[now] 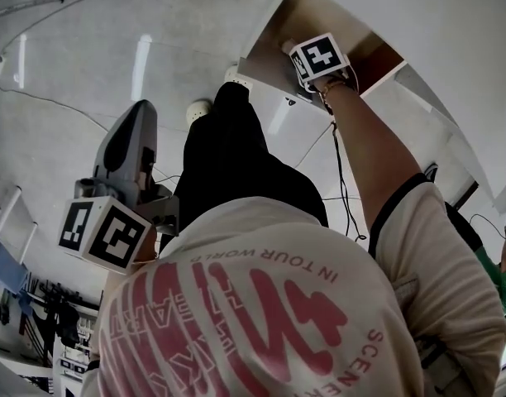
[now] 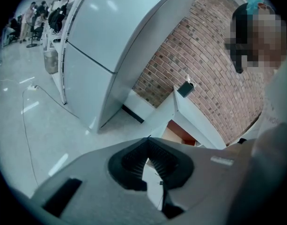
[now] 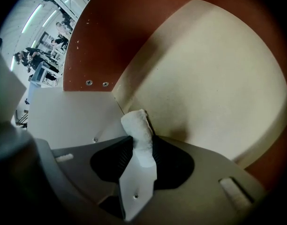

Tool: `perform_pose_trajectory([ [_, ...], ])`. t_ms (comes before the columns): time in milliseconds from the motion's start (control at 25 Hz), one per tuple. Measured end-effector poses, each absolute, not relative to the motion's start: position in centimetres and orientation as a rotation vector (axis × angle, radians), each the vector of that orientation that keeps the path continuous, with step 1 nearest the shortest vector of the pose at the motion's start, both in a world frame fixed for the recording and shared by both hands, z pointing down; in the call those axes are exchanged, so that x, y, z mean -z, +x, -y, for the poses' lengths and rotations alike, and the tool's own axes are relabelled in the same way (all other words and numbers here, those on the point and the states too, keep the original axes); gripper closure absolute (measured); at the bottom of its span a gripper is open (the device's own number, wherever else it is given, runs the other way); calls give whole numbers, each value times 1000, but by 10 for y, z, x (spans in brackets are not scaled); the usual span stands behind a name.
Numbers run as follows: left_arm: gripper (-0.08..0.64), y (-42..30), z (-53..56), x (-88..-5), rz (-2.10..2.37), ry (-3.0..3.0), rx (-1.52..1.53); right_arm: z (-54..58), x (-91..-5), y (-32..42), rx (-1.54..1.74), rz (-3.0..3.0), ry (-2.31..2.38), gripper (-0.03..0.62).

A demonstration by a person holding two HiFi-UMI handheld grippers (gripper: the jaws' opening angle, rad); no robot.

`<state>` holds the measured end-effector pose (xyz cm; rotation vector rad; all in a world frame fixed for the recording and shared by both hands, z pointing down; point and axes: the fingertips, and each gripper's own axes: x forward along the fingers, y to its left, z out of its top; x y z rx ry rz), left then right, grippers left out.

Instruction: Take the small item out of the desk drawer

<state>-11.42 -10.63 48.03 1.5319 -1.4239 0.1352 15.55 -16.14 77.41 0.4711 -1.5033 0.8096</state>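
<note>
The desk drawer stands pulled out at the top of the head view, and my right gripper reaches into it, with only its marker cube and the hand showing. In the right gripper view a small white fuzzy roll stands upright between the tips of my right gripper, whose pads touch it on both sides. Behind it lie the drawer's cream floor and red-brown wall. My left gripper hangs apart at the left, away from the desk, its jaws together and empty.
A white desk with the open drawer stands against a brick wall. A tall white cabinet is to its left. Cables trail over the pale floor. People stand far off.
</note>
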Motion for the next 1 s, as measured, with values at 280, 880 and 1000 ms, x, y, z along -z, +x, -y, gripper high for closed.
perform_pose_trajectory([
  [280, 557, -127, 98, -474, 1454, 1526, -126, 158, -774, 155, -778, 1498, 460, 457],
  [880, 557, -121, 106, -455, 1463, 1559, -99, 156, -759, 160, -859, 1497, 514, 463],
  [1000, 557, -120, 109, -450, 1472, 1569, -95, 156, -756, 161, -862, 1497, 512, 464],
])
